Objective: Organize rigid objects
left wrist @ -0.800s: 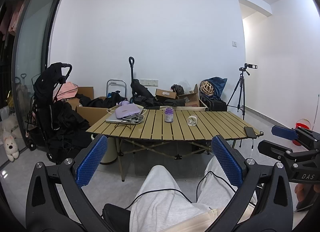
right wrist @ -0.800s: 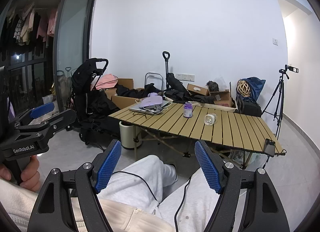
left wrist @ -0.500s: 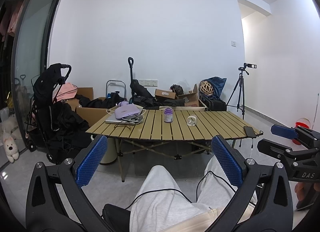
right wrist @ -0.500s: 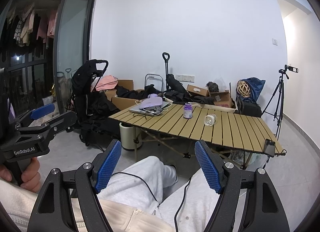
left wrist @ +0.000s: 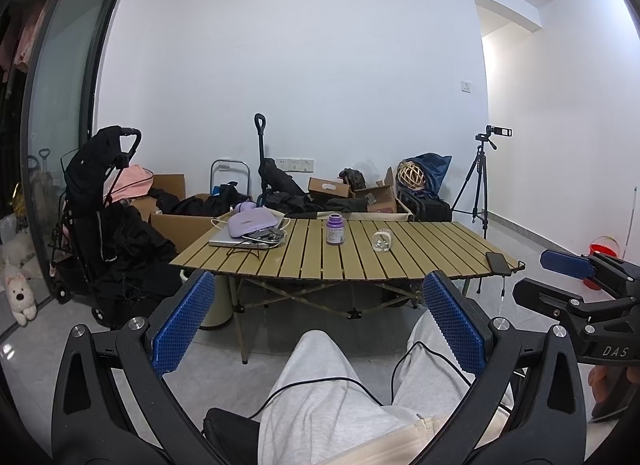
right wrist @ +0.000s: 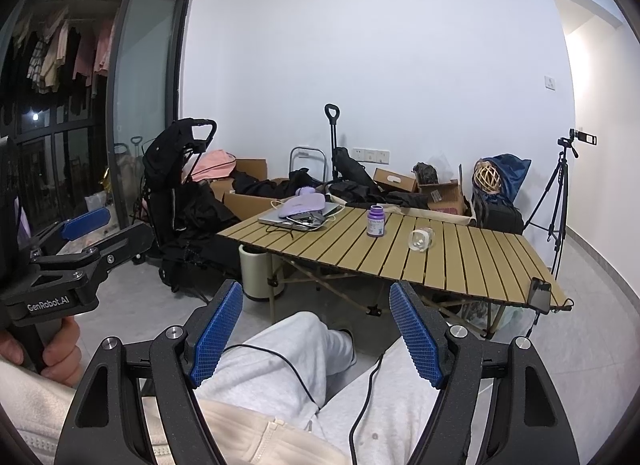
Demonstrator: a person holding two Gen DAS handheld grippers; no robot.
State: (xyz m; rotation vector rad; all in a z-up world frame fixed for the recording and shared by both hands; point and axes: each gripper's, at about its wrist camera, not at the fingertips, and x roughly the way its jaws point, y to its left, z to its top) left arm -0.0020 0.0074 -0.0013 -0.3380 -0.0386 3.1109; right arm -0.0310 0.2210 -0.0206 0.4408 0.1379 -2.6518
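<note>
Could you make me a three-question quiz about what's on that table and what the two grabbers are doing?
1. True or false: the purple bottle stands upright on the table.
2. How does the clear jar lie? A) upright B) on its side C) inside a box
3. Fill in: the left gripper and the right gripper are both ____ and hold nothing.

Key: 1 true. 2 B: it lies on its side to the right of the bottle, apart from it. 3 open: both are over the person's lap, short of the table.
</note>
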